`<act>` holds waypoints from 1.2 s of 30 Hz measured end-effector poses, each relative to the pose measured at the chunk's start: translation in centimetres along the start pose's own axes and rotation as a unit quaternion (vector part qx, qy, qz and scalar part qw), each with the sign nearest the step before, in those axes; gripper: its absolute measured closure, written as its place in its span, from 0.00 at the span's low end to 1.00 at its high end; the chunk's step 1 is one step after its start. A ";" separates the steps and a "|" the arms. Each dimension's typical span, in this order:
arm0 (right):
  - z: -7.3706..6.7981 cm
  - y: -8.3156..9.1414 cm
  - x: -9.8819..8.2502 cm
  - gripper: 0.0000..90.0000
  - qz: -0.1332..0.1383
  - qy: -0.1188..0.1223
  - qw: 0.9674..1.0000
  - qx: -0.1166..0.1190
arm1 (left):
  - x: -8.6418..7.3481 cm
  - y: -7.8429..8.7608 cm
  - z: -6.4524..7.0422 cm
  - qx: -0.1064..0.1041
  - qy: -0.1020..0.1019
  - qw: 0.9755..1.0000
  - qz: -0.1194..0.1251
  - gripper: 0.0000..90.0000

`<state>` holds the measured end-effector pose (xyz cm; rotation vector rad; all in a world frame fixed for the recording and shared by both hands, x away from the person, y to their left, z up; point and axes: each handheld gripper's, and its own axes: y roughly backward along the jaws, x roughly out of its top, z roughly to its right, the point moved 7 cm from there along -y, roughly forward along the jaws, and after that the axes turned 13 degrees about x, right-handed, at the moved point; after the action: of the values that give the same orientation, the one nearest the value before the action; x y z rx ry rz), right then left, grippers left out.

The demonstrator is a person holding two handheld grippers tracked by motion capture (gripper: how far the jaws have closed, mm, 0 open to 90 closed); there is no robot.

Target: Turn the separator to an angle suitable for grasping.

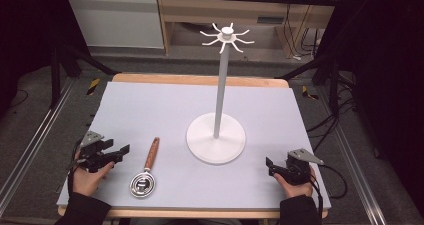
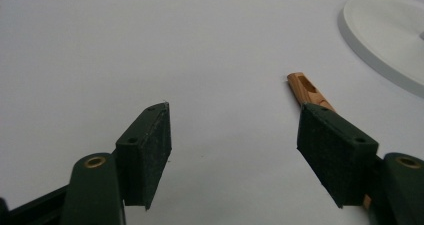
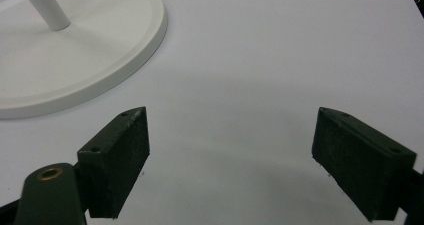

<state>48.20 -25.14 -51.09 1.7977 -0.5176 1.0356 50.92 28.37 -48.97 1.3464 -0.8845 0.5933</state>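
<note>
The strainer [image 1: 144,177] lies at seven o'clock of the stand [image 1: 216,138], handle toward it; both grippers, left [image 1: 118,151] and right [image 1: 270,166], rest spread, ready.

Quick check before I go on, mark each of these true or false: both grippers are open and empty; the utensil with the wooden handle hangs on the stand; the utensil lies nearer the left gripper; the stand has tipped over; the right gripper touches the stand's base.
1. Both the left gripper and the right gripper are open and empty. True.
2. The wooden-handled utensil hangs on the white stand. False: it lies flat on the table.
3. The utensil lies nearer the left gripper. True.
4. The stand has tipped over. False: it stands upright, hooks on top.
5. The right gripper touches the stand's base. False: bare table lies between them.
</note>
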 end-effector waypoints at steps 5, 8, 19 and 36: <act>0.1 0.0 -0.2 0.19 -0.006 0.002 1.000 -0.002 | 0.4 0.8 0.5 0.000 -0.007 1.000 0.002 0.35; 0.0 0.1 -0.2 0.19 -0.003 -0.004 1.000 0.001 | 0.5 1.1 0.9 -0.001 -0.011 1.000 0.001 0.36; -0.1 0.0 -0.4 0.19 -0.010 0.004 1.000 -0.001 | 0.8 1.4 1.9 0.002 -0.031 1.000 0.001 0.36; -0.6 -0.4 -0.5 0.21 -0.022 0.014 1.000 0.017 | 1.0 1.2 3.6 -0.005 -0.052 0.999 -0.005 0.35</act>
<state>47.94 -24.53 -51.61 1.8148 -0.4429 1.0428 49.77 24.90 -47.49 1.3814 -0.9620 0.5137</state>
